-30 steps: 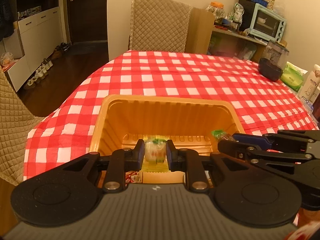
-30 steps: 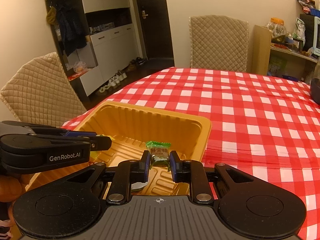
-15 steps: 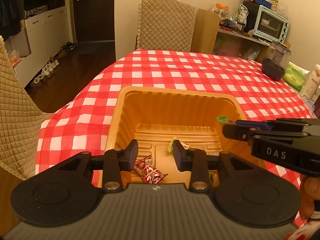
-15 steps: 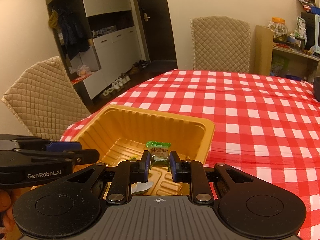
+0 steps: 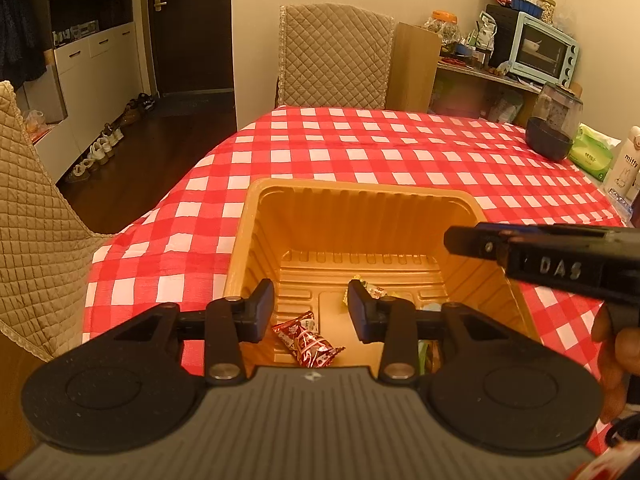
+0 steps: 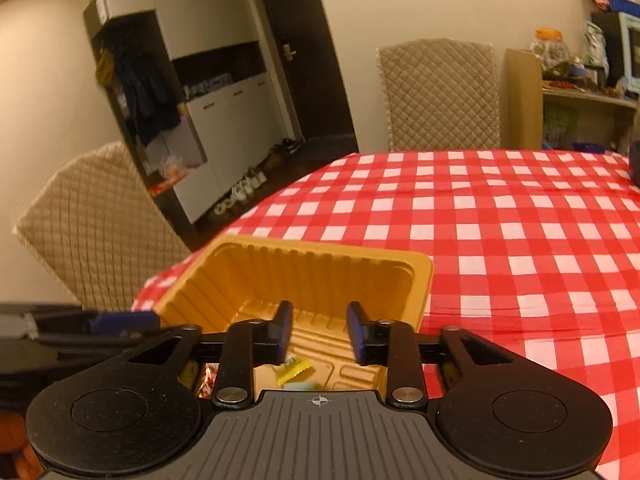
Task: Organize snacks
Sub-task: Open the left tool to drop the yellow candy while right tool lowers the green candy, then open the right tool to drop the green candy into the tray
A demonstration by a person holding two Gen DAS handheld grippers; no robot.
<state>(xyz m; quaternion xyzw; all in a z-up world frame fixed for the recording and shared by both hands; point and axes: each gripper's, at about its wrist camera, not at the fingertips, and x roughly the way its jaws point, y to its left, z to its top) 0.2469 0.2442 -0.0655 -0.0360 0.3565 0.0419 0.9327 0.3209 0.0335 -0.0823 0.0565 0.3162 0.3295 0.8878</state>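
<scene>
An orange plastic tray (image 5: 256, 216) (image 6: 420, 280) sits at the near corner of the checked table. My left gripper (image 5: 311, 307) hovers over the tray's near side, its jaws opening with nothing between them. A red-wrapped candy (image 5: 308, 340) lies on the tray floor below it, and a small pale-wrapped sweet (image 5: 374, 290) lies further in. My right gripper (image 6: 320, 331) is above the tray too, its jaws opening and empty; a green-wrapped candy (image 6: 294, 369) lies on the tray floor beneath them. In the left wrist view the right gripper's black finger (image 5: 480, 242) reaches in from the right.
The red-and-white checked tablecloth (image 5: 400, 152) stretches away beyond the tray. A dark bowl (image 5: 548, 144), a green tissue pack (image 5: 592, 154) and a white carton (image 5: 628, 168) stand at the far right. Quilted chairs (image 5: 332, 56) (image 6: 92, 220) flank the table.
Both grippers have let go of their candies, which dropped into the tray. The left gripper released first and drew back; the right gripper's jaws parted only in the last half second.
</scene>
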